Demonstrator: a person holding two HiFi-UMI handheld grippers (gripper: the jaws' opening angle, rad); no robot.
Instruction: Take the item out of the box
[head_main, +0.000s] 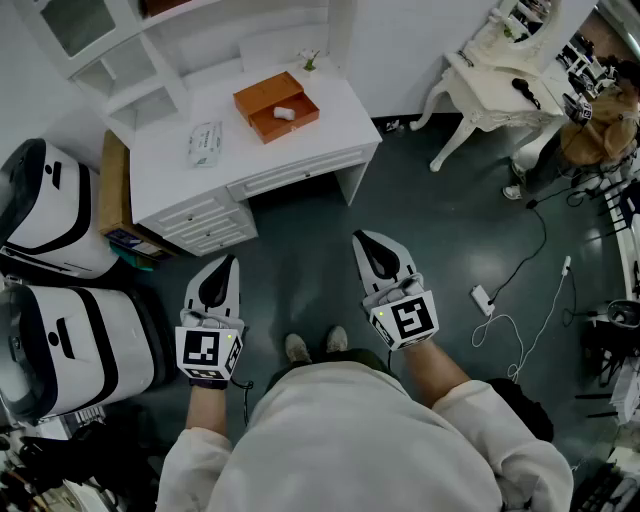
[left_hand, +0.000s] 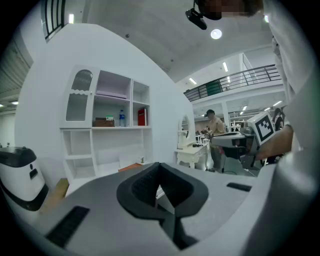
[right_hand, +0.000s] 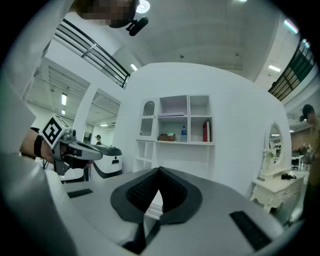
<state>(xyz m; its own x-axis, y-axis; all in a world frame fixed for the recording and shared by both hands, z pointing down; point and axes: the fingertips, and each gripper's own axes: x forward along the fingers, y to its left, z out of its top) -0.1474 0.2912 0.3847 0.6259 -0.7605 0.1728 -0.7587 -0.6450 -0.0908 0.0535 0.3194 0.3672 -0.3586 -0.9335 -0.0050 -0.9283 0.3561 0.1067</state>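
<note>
— Dark grey floor fills most of the head view. We log a white desk (head_main: 335, 125) at the far side, a white dressing table (head_main: 480, 70) off to the right, and two white machines (head_main: 60, 215) at the left. Cables and a power strip (head_main: 482, 298) lie on the floor to our right.

— Where do we place the box?

— The orange box (head_main: 262, 93) sits open on the desk, toward the back edge and right of centre. The item (head_main: 283, 113), small and white, lies inside it, in the half nearer us. A white packet (head_main: 204, 143) lies flat nearer the left edge of the desk, apart from the box.

— And our grippers?

— Both hang over the floor in front of the desk, well short of the box, with our shoes (head_main: 315, 346) between and below them. The left gripper (head_main: 231, 261) has its jaw tips together, with nothing between them; its own view (left_hand: 160, 166) confirms that. The right gripper (head_main: 361, 238) reads the same: jaws fully closed and empty (right_hand: 160, 171).

— Any contact with the desk?

— None that we see; neither gripper touches the desk, box or packet.
</note>
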